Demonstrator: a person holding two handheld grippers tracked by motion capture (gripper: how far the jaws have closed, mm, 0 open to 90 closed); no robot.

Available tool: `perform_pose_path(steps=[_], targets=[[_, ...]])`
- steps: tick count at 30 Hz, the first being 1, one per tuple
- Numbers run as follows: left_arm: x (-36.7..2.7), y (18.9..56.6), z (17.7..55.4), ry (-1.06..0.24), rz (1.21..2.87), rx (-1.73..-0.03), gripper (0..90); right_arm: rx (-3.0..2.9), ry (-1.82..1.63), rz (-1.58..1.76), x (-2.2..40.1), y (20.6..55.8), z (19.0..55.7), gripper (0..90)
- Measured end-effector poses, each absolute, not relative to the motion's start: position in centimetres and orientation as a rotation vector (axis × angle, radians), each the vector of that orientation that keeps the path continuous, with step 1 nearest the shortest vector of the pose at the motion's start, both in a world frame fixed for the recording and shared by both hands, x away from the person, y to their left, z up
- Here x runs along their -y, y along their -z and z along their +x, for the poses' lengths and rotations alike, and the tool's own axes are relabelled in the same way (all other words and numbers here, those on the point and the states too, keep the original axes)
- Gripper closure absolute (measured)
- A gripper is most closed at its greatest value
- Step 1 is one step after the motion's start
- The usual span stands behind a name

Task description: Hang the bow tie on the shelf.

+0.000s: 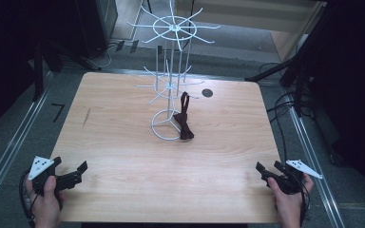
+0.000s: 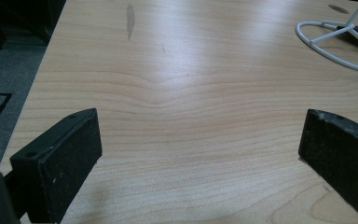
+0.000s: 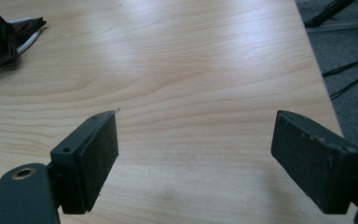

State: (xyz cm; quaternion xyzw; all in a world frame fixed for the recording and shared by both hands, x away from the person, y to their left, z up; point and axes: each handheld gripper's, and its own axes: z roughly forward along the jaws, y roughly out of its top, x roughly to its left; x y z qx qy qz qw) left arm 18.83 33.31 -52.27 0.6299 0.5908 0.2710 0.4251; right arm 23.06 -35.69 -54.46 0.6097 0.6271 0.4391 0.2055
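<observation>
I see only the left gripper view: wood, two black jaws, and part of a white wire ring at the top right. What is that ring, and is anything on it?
Observer: It is the round foot of a white wire rack that stands upright near the middle of the table, with two tiers of arms above it.
Operator: Does something lie by the foot?
Observer: Yes, a dark bow tie lies across the foot's right side, its strap leaning up against the rack.
Operator: Where is the other gripper?
Observer: The right gripper is over the near right corner of the table, jaws apart and holding nothing.
Operator: And mine?
Observer: The left gripper is over the near left corner, also open.
</observation>
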Motion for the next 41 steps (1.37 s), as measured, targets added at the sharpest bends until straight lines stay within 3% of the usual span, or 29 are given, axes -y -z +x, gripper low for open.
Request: perform_pose_path(steps=[20,41], targets=[[-33.3,52.3,18.8,-0.678,1.572,-1.478,0.0,-1.679,-1.198,1.752,39.3,55.3,20.3,13.0],[-33.4,52.3,19.0,-0.669,1.571,-1.482,0.0,-1.636,-1.19,1.783,39.6,55.4,19.8,13.8]])
